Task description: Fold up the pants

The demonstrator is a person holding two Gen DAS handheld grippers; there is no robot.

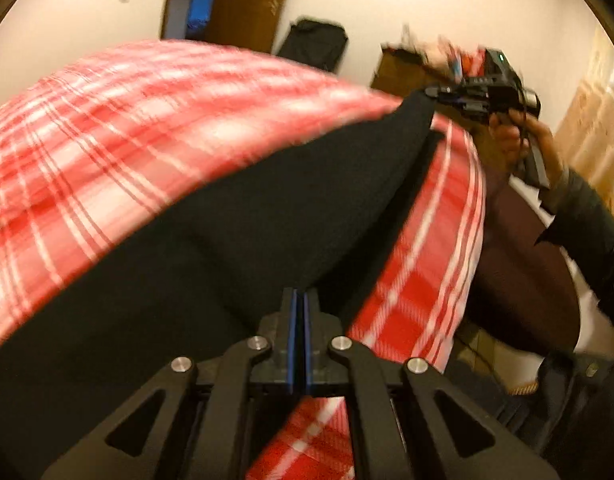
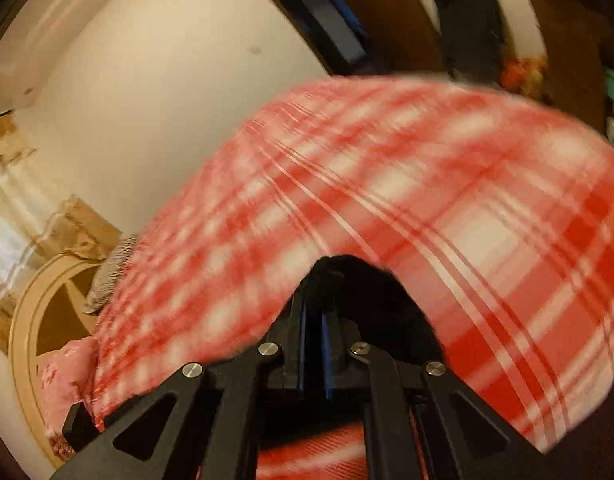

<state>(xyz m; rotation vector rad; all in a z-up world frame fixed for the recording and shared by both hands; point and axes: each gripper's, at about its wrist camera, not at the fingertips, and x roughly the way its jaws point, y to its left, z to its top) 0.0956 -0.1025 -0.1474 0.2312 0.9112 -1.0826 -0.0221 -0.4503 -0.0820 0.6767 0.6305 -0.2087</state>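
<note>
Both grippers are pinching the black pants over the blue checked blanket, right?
Not quite: the blanket is red and white checked, not blue, as the left wrist view shows. The rest holds: the left gripper and right gripper are each shut on the black pants.

No legible text, label, brand, number or sign in either view; motion blur smears both; the box (image 1: pixel 403 68) by the wall carries only unreadable coloured patches; the brown board (image 1: pixel 247 4) shows a pale mark and a red patch, neither decipherable.
</note>
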